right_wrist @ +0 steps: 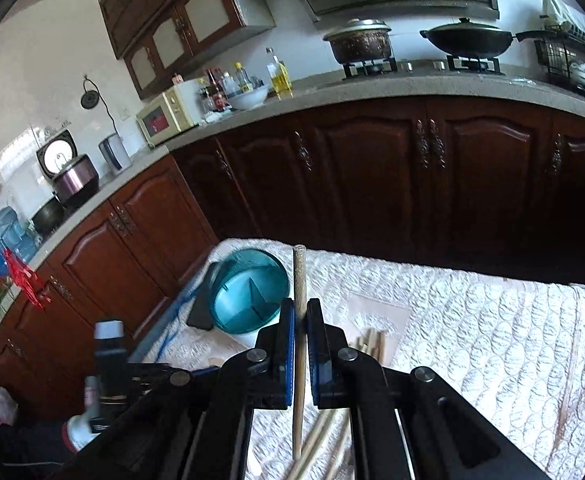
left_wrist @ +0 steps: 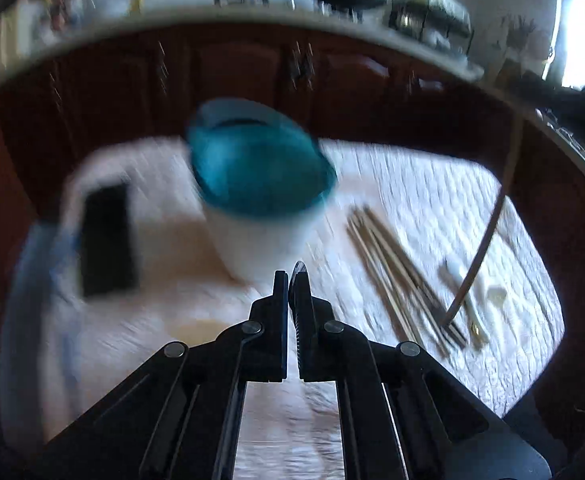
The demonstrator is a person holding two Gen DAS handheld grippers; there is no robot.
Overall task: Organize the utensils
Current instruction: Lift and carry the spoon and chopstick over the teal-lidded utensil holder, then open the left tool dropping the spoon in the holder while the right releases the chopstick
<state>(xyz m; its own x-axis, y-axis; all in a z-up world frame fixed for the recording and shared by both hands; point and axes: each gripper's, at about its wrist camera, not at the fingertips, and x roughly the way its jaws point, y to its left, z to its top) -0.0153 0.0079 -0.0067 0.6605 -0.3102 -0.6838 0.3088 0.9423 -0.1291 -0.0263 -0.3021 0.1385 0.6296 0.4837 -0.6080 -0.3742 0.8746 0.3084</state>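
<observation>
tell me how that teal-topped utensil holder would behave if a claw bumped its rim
The utensil holder is tall for its white base, and its teal rim flares wider, so a sideways bump could probably tip it. It looks like empty plastic with only a divider inside, so it is likely light and easily shoved. The quilted cloth beneath might grip the base, favouring tipping over sliding.

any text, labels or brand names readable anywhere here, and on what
None can be read.
Bottles on the counter: labels are there, but too small to read.
Microwave: no legible brand or numbers.
Rice cooker: nothing legible.
Dark phone-like slab on the cloth: blurred, nothing readable.
Teal holder, chopstick in the right gripper jaws: no markings visible.
</observation>
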